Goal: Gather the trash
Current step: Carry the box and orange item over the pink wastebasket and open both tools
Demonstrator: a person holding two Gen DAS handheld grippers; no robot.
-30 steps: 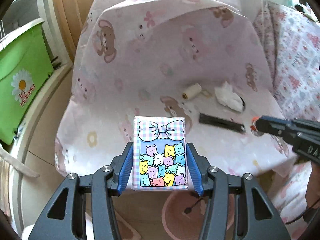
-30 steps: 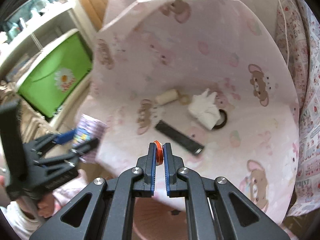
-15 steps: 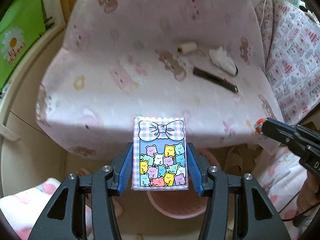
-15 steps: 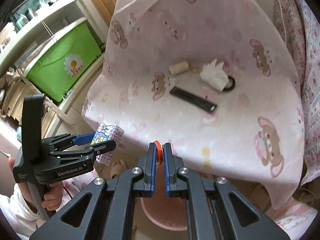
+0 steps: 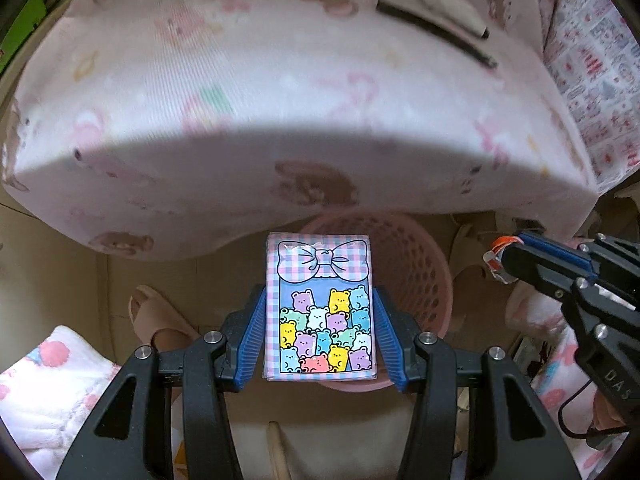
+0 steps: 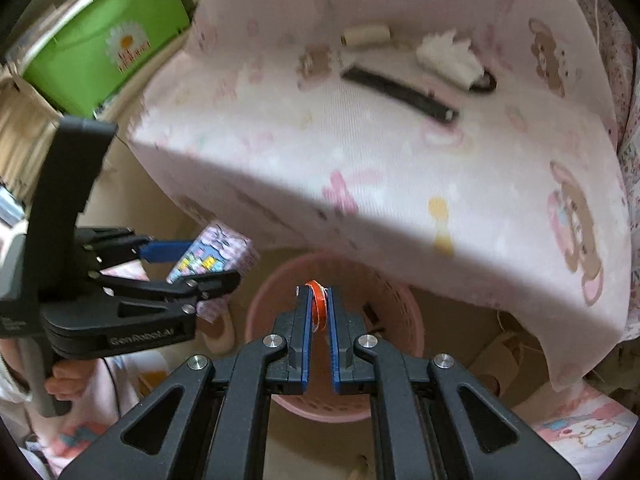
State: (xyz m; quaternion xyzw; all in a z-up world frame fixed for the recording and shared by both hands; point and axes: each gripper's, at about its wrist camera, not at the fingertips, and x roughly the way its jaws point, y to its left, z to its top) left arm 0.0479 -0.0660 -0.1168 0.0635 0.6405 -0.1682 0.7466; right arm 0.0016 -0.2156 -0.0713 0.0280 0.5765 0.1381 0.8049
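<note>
Below the covered chair [image 5: 280,92] waits a pink bin [image 6: 384,280]. Left tongs [image 5: 320,316] grip a pack [image 5: 320,304], right tongs [image 6: 318,312] pinch a band [image 6: 319,304] — both above it; center each before letting go.

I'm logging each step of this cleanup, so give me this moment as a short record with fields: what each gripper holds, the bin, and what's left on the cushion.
left gripper: shut on tissue pack
right gripper: shut on orange ring
bin: pink basket on the floor, below both grippers
left on cushion: spool, black strip, crumpled tissue
</note>
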